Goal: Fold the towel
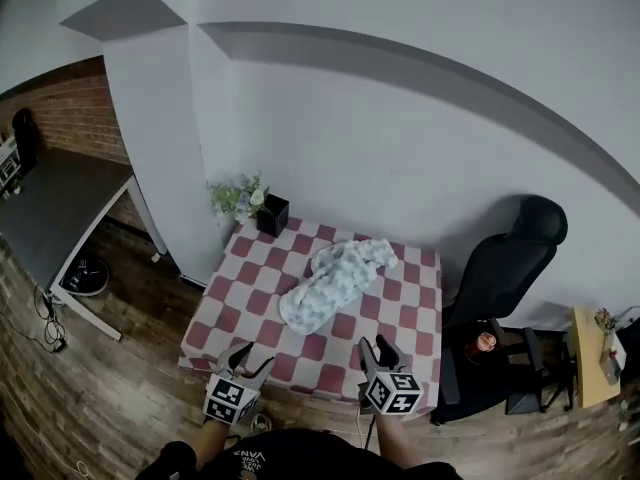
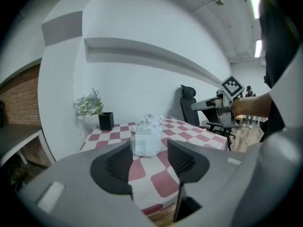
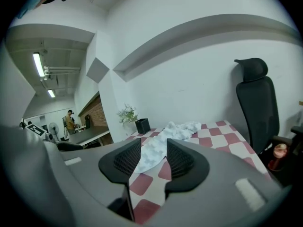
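Observation:
A crumpled pale towel (image 1: 335, 281) lies in a long heap across the middle of the red-and-white checked table (image 1: 400, 343). In the left gripper view the towel (image 2: 150, 124) shows far ahead, and in the right gripper view the towel (image 3: 165, 141) runs from the middle toward the back. My left gripper (image 1: 250, 360) hovers at the table's near edge, left of centre, jaws open with nothing between them. My right gripper (image 1: 377, 352) is held at the near edge to the right, also open and empty. Both are well short of the towel.
A black pot with a small plant (image 1: 262, 208) stands at the table's back left corner by a white pillar (image 1: 160, 148). A black office chair (image 1: 505, 263) is right of the table. A grey desk (image 1: 50, 213) is at the far left. A person (image 3: 70, 122) stands far off.

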A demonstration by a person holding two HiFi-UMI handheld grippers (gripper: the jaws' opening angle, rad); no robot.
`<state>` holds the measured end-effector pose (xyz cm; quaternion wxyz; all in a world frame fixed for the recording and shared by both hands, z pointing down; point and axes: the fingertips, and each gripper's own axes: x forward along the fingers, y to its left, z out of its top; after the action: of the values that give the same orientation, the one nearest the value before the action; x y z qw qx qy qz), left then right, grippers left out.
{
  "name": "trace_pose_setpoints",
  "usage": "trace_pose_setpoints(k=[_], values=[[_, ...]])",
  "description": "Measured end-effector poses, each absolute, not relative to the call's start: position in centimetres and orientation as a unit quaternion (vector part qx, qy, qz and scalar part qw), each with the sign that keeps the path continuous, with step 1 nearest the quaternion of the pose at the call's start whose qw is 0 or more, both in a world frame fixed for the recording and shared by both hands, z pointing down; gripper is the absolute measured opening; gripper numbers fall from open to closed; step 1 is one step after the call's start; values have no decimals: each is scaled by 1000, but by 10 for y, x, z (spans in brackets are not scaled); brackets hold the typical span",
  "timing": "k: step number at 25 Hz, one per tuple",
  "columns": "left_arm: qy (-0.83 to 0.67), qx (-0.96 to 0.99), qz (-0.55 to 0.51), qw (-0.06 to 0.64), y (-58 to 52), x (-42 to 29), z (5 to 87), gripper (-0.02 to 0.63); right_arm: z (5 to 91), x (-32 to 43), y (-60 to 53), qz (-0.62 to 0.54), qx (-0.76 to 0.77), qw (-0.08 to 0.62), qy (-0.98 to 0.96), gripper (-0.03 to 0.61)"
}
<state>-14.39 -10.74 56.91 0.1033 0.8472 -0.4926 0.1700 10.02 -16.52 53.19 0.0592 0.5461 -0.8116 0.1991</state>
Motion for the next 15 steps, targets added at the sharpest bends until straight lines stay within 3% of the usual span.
trace_pose_setpoints(k=[15], values=[[-359,909,191,89,-133,-176,587,204,550,68,-114,226,651,39,-723,158]])
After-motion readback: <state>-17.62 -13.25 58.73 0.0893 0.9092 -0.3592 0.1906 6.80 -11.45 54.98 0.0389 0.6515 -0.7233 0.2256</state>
